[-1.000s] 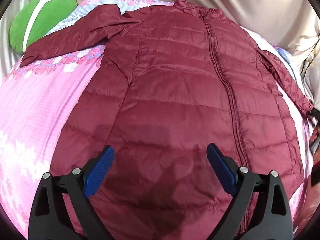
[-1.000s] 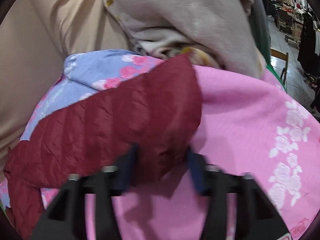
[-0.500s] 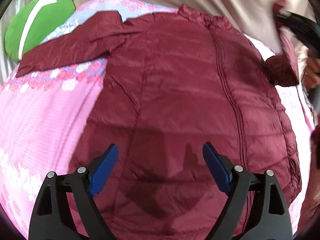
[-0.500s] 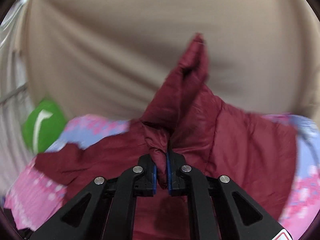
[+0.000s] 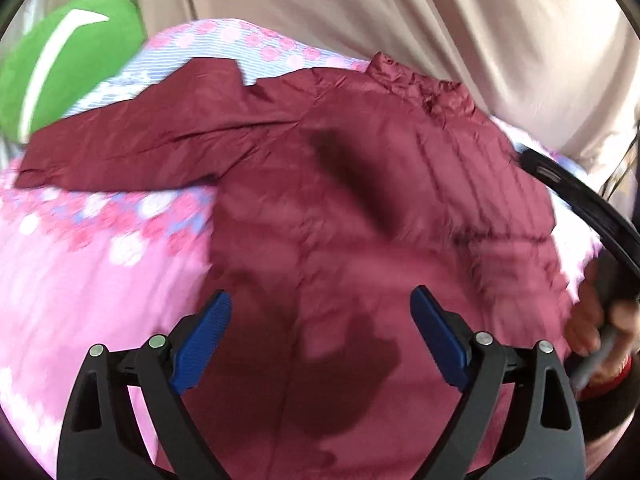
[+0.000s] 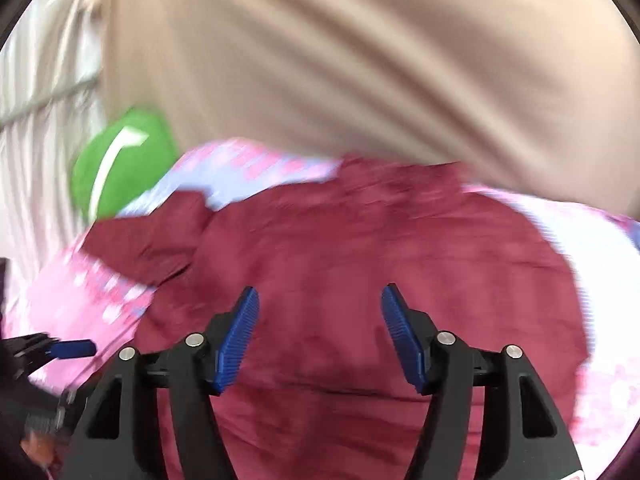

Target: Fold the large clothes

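A maroon puffer jacket lies front up on a pink floral bedsheet. Its left sleeve stretches out to the left. Its right sleeve now lies folded across the body. My left gripper is open and empty, hovering over the jacket's lower part. My right gripper is open and empty above the jacket; the view is blurred by motion. The right tool's black body and the hand holding it show at the right edge of the left wrist view. One blue finger of the left gripper shows at the right wrist view's left edge.
A green cushion lies at the back left of the bed; it also shows in the right wrist view. A beige curtain hangs behind the bed. A pale striped curtain is at the far left.
My right gripper held the right sleeve shut and lifted; now it is open and the sleeve lies across the jacket body. The left gripper stayed open and drifted slightly.
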A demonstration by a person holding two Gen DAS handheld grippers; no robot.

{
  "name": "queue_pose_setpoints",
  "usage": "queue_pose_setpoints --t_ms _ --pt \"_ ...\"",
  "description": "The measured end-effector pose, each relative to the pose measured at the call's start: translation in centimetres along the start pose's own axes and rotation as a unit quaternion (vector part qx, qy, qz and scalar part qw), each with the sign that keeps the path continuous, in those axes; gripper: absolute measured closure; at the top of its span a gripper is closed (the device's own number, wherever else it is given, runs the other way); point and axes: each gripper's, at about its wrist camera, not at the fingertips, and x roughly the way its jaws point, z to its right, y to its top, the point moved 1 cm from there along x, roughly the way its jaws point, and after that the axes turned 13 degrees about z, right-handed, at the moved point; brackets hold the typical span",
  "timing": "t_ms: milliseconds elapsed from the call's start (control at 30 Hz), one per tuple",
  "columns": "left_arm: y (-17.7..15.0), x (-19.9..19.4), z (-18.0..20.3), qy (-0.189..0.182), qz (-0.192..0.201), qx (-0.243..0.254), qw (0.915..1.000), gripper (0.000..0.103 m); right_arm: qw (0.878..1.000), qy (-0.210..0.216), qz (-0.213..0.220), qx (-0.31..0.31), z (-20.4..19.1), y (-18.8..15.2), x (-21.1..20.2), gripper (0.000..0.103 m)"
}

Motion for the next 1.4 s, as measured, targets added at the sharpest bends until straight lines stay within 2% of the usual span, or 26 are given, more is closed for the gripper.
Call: queue_pose_setpoints --t_ms 100,167,200,300,367,433,467,533,633,733,800,867,933,1067,1100,1133,1167,1267,1300,1333,1400 --pt "1.9 3.7 0.4 -0.03 -0.017 -0.032 0.9989 0.015 0.996 -0.087 0.0 0.029 7.1 0.6 -2.5 0.04" --pt "2.8 6.1 0.8 -0.035 -0.031 -0.046 0.9978 0.015 0.99 -0.129 -0.01 0.053 10.6 0.2 -3.2 0.039" --pt "3.1 7.5 1.1 -0.052 -0.04 -0.053 0.9964 0.015 0.987 -0.143 -0.013 0.067 12.3 -0.1 -3.7 0.039" --pt "3.4 10.1 1.4 -0.051 -0.063 -0.065 0.9945 0.019 0.977 -0.178 -0.027 0.119 17.8 -1.8 -4.8 0.039" --pt "3.4 11.3 1.6 -0.044 -0.071 -0.066 0.9943 0.038 0.971 -0.185 -0.036 0.146 20.1 -2.7 -4.9 0.039" --pt "3.8 11.8 2.1 -0.061 -0.072 -0.05 0.9943 0.083 0.967 -0.185 -0.047 0.17 21.5 -3.6 -4.3 0.039" --pt "4.1 11.8 2.4 -0.064 -0.07 -0.041 0.9946 0.097 0.965 -0.183 -0.052 0.183 22.2 -3.9 -3.7 0.039" --pt "5.3 11.2 2.5 -0.058 -0.051 -0.029 0.9966 0.099 0.962 -0.182 -0.058 0.194 22.9 -4.0 -2.5 0.039" --pt "8.7 8.9 2.0 -0.042 0.019 -0.011 0.9989 0.1 0.962 -0.182 -0.05 0.196 22.7 -3.3 -0.9 0.039" --pt "10.7 7.9 0.9 -0.017 0.059 -0.008 0.9981 0.1 0.964 -0.171 -0.044 0.2 22.4 -2.8 0.0 0.039" --pt "10.5 10.1 0.1 0.024 0.048 0.01 0.9985 0.1 0.964 -0.169 -0.051 0.201 22.3 -3.2 0.4 0.039" --pt "8.9 12.3 -0.3 0.041 0.018 0.018 0.9988 0.1 0.963 -0.159 -0.064 0.209 22.1 -4.2 0.4 0.039" --pt "7.8 13.1 -0.3 0.036 0.01 0.017 0.9992 0.1 0.964 -0.14 -0.073 0.213 21.7 -5.1 0.2 0.039" --pt "6.1 14.1 0.0 0.021 0.002 0.003 0.9998 0.1 0.968 -0.142 -0.093 0.186 20.8 -5.7 1.0 0.039" --pt "5.9 14.1 0.1 0.022 0.001 0.005 0.9998 0.1 0.969 -0.142 -0.094 0.18 20.6 -5.7 1.3 0.055" --pt "5.7 14.2 0.4 0.024 0.0 0.011 0.9997 0.1 0.97 -0.144 -0.096 0.171 20.4 -5.7 1.6 0.088" --pt "5.7 14.3 0.6 0.025 0.002 0.014 0.9996 0.1 0.97 -0.146 -0.097 0.167 20.3 -5.6 1.6 0.095" --pt "5.3 14.4 0.7 0.022 0.002 0.017 0.9996 0.1 0.972 -0.139 -0.05 0.185 20.7 -5.1 -0.3 0.095" --pt "5.0 14.7 0.7 0.016 -0.002 0.015 0.9997 0.1 0.971 -0.145 -0.047 0.186 21.0 -5.3 -0.5 0.096" --pt "4.8 15.0 0.9 0.015 -0.005 0.019 0.9997 0.1 0.969 -0.152 -0.057 0.185 21.4 -5.7 -0.3 0.096" --pt "4.5 15.2 1.4 0.015 -0.002 0.033 0.9993 0.099 0.96 -0.172 -0.126 0.181 22.6 -8.1 2.2 0.096"
